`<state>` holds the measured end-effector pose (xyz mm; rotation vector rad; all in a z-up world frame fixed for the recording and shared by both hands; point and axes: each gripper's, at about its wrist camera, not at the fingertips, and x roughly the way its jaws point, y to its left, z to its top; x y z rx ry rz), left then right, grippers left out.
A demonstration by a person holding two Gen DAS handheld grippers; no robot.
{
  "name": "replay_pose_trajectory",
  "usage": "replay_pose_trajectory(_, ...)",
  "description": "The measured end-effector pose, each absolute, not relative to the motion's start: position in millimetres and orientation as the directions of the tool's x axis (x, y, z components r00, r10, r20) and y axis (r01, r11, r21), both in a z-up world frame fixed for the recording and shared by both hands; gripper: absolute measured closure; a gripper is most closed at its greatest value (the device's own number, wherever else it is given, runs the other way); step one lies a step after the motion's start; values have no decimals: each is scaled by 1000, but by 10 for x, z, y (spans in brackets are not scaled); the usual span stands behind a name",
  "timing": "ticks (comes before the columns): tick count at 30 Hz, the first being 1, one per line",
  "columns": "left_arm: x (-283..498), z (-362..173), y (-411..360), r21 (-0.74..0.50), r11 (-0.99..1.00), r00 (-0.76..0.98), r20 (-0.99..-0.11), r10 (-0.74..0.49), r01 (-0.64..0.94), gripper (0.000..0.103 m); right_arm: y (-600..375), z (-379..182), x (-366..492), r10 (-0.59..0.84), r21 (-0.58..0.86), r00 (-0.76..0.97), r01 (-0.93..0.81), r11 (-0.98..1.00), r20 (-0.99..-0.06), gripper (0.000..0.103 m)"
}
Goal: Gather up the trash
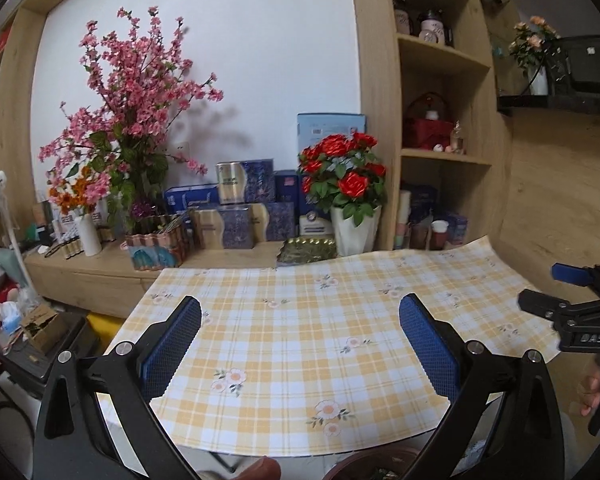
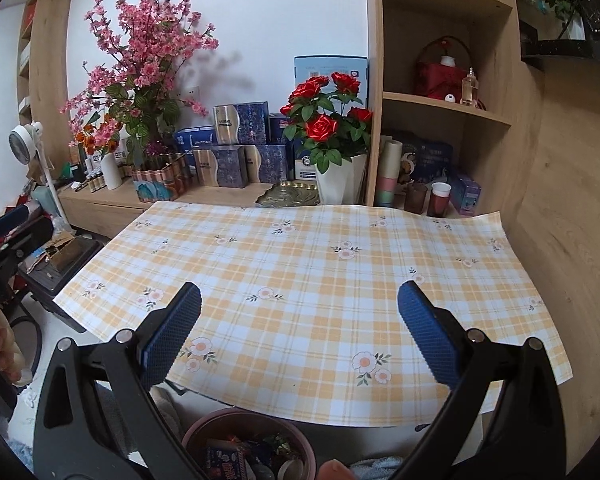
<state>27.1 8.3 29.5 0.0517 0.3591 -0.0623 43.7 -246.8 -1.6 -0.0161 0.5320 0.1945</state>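
**Collect Trash: Table Surface Check and Bin State**

We begin with the largest element. The table [image 2: 300,264], covered by a yellow checked cloth with flower prints, fills both wrist views. We see no loose trash on the cloth in either view. Behind it, the wooden sideboard [image 2: 112,204] carries the pink blossom arrangement [image 2: 148,52], the potted red roses [image 2: 328,120] and stacked blue boxes [image 2: 240,140]; we judge these to be decoration, not waste.

Next, the trash bin [image 2: 248,444]. In the right wrist view it sits below the near table edge, round and brown-rimmed, already holding coloured wrappers and packaging. Its rim alone shows in the left wrist view [image 1: 364,460]. This is where the task's material lies now.

Last, the tools. Our left gripper [image 1: 300,344] hovers over the near part of the cloth, jaws spread wide, nothing between the blue pads. Our right gripper [image 2: 300,336] does likewise, wide and empty.

Procedure, in our judgement: the collection appears near complete. To perform this step well, we sweep both cameras across the cloth edges and the floor beside the bin before finishing. Should a stray piece appear, we approach it flat with the jaws wide and release directly above the bin opening.
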Motion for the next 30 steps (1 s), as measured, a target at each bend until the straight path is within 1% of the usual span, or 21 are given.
replay_pose_trajectory(3,262,236,53,65,997,926,-377,-9,36,6,-2494,-31,404,172,42,845,-175,984,-506,6)
replay_pose_trajectory(7,255,164,-8,75,996,916,-402,-9,43,6,-2550,-97,400,166,59,831,-159,986,-530,6)
replay_pose_trajectory(20,251,83,-94,66,996,904,-426,-33,68,6,-2524,-209,390,171,61,816,-165,984,-553,6)
replay_pose_trajectory(30,237,64,-70,70,996,900,-436,-13,48,6,-2446,-250,390,181,55,805,-182,982,-566,6)
